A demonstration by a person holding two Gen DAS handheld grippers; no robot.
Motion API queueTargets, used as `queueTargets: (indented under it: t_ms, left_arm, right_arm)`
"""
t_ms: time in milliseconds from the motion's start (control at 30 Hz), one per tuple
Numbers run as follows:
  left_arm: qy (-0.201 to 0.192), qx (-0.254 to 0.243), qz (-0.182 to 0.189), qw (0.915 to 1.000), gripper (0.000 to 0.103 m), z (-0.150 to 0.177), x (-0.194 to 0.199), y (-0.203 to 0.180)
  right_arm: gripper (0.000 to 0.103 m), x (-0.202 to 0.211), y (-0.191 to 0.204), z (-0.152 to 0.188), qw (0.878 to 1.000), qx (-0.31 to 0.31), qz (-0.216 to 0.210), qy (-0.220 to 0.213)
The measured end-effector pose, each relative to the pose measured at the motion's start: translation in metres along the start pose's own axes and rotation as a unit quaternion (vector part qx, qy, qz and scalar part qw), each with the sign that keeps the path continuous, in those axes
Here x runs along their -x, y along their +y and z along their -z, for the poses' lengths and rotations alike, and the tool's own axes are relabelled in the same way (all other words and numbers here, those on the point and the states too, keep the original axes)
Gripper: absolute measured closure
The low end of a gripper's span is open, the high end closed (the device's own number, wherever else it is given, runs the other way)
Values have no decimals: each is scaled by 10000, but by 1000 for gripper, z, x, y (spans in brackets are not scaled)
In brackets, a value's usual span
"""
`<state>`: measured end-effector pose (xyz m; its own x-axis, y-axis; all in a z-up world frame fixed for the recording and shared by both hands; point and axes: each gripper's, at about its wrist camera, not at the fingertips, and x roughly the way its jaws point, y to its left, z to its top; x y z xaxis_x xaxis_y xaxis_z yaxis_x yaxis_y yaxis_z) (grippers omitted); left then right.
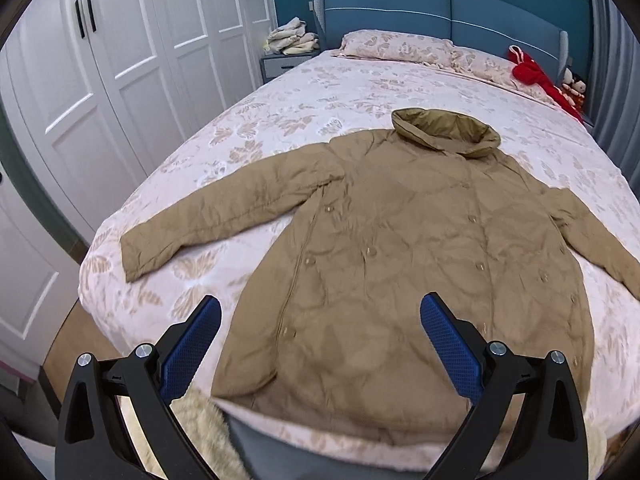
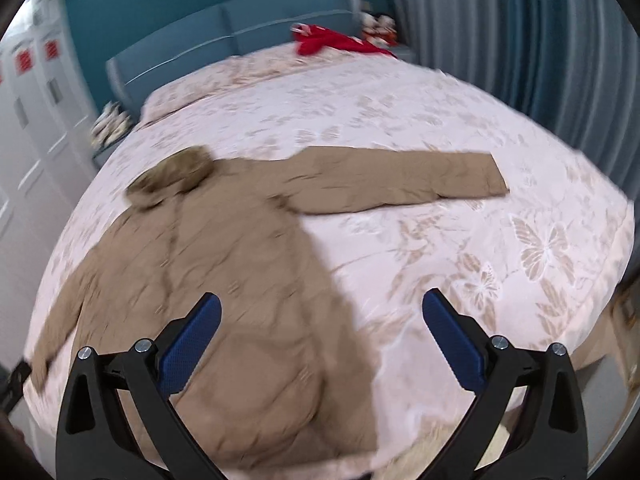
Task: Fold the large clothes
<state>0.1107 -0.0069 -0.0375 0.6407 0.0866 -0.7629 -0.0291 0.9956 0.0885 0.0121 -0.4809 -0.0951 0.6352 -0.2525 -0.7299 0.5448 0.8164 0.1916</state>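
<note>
A large tan buttoned coat lies flat, front up, on the bed, collar toward the headboard and both sleeves spread out. My left gripper is open and empty, hovering above the coat's lower hem near the bed's foot. In the right wrist view the coat lies to the left, its right sleeve stretched out across the bedspread. My right gripper is open and empty, above the coat's right lower edge. The right wrist view is blurred.
Pillows and a red garment lie by the blue headboard. White wardrobes stand left of the bed, with a nightstand holding folded clothes. Blue curtains hang on the right. A fluffy item sits at the bed's foot.
</note>
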Motion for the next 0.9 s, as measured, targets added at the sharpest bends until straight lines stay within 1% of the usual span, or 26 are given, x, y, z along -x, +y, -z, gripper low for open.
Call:
queueTargets:
  t_ms: [133, 200, 300, 433, 567, 633, 733, 800, 867, 900]
  left_arm:
    - [67, -14, -120, 9999, 5, -14, -23, -10]
    - [112, -46, -166, 9998, 5, -21, -35, -17]
    - [194, -74, -195, 9996, 5, -26, -50, -26]
    - [382, -37, -103, 9992, 5, -30, -72, -37]
    - [564, -16, -24, 9984, 5, -31, -92, -49]
    - [619, -11, 0, 9981, 5, -31, -100, -55]
    - [690, -36, 18, 9976, 5, -29, -111, -62]
    - [745, -59, 25, 9972, 5, -29, -118, -67]
    - [784, -74, 29, 9969, 5, -29, -123, -71]
    - [800, -83, 27, 9968, 5, -29, -126, -73]
  right_arm:
    - [5, -52, -48, -28, 9968, -751, 143, 228]
    - [5, -81, -76, -41, 9930, -1118, 274, 251]
    - [5, -116, -105, -58, 9883, -1390, 575, 266]
    - [5, -152, -140, -79, 9825, -1727, 680, 134]
    - [5, -187, -179, -99, 9744, -2054, 914, 12]
    - [5, -198, -190, -104, 9717, -2140, 1001, 16]
    - [5, -217, -209, -107, 9635, -2459, 1055, 64]
    - [5, -221, -213, -110, 9606, -2568, 1058, -67]
    - [5, -224, -213, -116, 9606, -2566, 1057, -154]
    - [10, -226, -212, -120, 9606, -2560, 1065, -180]
